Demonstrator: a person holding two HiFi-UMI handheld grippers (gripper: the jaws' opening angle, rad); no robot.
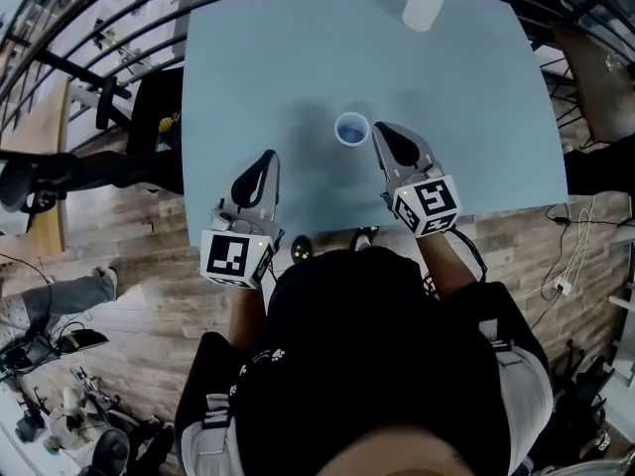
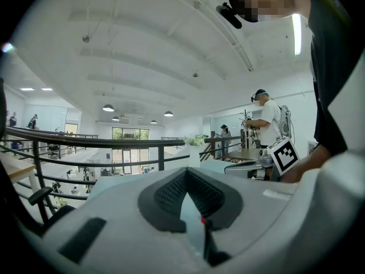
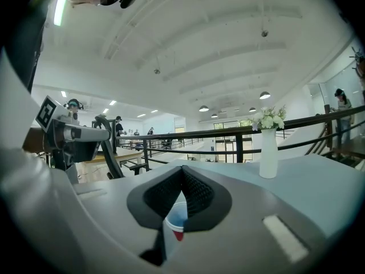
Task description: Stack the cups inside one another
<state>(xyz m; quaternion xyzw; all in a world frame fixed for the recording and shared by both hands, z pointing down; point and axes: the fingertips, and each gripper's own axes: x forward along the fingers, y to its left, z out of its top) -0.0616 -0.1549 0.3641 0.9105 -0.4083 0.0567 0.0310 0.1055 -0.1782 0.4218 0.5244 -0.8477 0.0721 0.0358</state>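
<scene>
On a mezzanine edged by a black metal railing (image 2: 85,142), above a wood-plank floor (image 1: 129,256), a person in a black top (image 1: 367,365) leans over a pale blue-grey rectangular table (image 1: 476,117) with a grey two-jaw tool in each hand. The left gripper (image 1: 266,159) lies low over the near left part of the tabletop, its black ribbed fingers (image 2: 165,196) closed tip to tip with nothing between them, only bare table showing through the gap beneath. Its white cube with a black square marker (image 1: 236,257) hangs off the table's near edge. Near the middle of the table stands the small round cup (image 1: 351,128), upright, white-rimmed and blue inside, with a patch of red on its outer wall seen from the right gripper view (image 3: 175,221). Whether it is one cup or several nested cannot be told. The right gripper (image 1: 382,130) points at it from just beside, on the cup's right. Its jaws are likewise pressed shut and empty, the cup sitting beyond their tips rather than between them, and whether tip and rim touch cannot be made out. At the table's far edge, well apart from the cup, stands a tall white vase of pale flowers (image 3: 268,153).
</scene>
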